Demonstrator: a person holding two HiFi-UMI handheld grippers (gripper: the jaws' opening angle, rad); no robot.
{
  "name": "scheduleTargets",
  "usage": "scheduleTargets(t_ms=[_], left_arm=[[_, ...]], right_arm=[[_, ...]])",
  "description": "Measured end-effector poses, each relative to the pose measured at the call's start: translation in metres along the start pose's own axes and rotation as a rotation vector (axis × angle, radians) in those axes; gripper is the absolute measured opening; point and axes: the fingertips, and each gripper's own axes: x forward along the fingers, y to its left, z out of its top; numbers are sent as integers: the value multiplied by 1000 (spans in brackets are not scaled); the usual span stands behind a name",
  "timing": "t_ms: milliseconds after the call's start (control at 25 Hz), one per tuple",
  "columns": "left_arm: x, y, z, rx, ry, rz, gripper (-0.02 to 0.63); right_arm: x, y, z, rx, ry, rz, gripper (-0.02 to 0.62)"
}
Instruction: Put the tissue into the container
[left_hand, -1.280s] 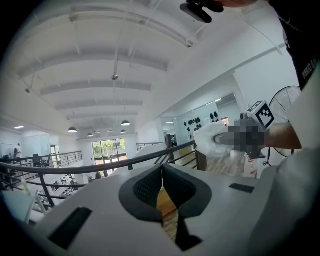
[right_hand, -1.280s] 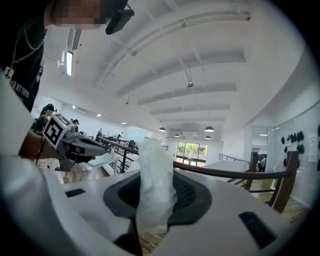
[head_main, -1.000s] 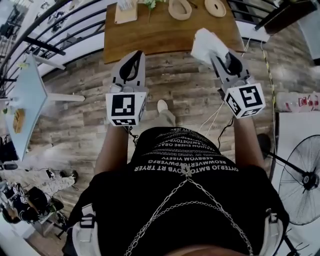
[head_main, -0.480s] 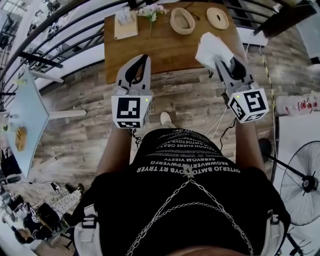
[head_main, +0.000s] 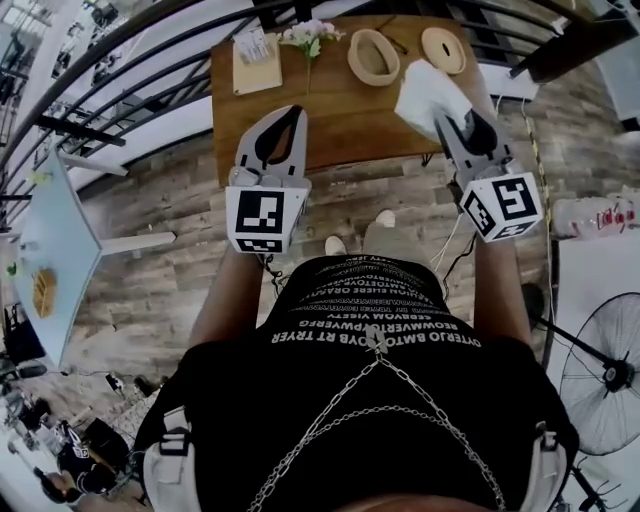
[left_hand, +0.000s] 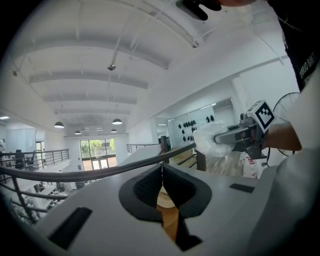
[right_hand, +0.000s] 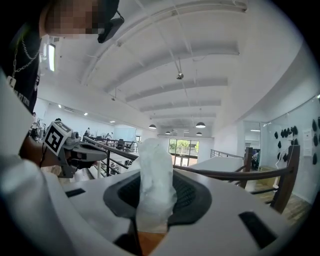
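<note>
My right gripper (head_main: 446, 120) is shut on a crumpled white tissue (head_main: 426, 92), held in the air over the right edge of the wooden table (head_main: 330, 110). In the right gripper view the tissue (right_hand: 156, 185) stands up between the dark pads. A round wooden container (head_main: 373, 55) sits at the table's far side, with a flat round lid (head_main: 442, 48) to its right. My left gripper (head_main: 288, 115) hovers over the table's near edge, shut with nothing in it; its pads (left_hand: 175, 186) meet in the left gripper view.
A flower sprig (head_main: 308, 35) and a card (head_main: 257, 62) lie at the table's far left. A dark railing (head_main: 120, 60) runs behind it. A pale table (head_main: 50, 250) stands at the left and a fan (head_main: 600, 370) at the right, on plank floor.
The wooden table has slid lower and nearer in the head view, bringing container, lid and flower fully into sight. Both grippers now reach over its near edge. The tissue stays gripped.
</note>
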Motion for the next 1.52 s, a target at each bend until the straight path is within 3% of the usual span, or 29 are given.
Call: scheduleTargets(t_ms=[520,1000,1520], left_arm=[[87,34,-9,0,55,61,29],[193,59,-21,-84,55,126,29],[241,73,-90,-122,226,154,29]], right_arm=[[108,-91,-74,24,119,22,123],[230,-171,-204,128,325,111,121],[321,-169,-346,156,573,232,123]])
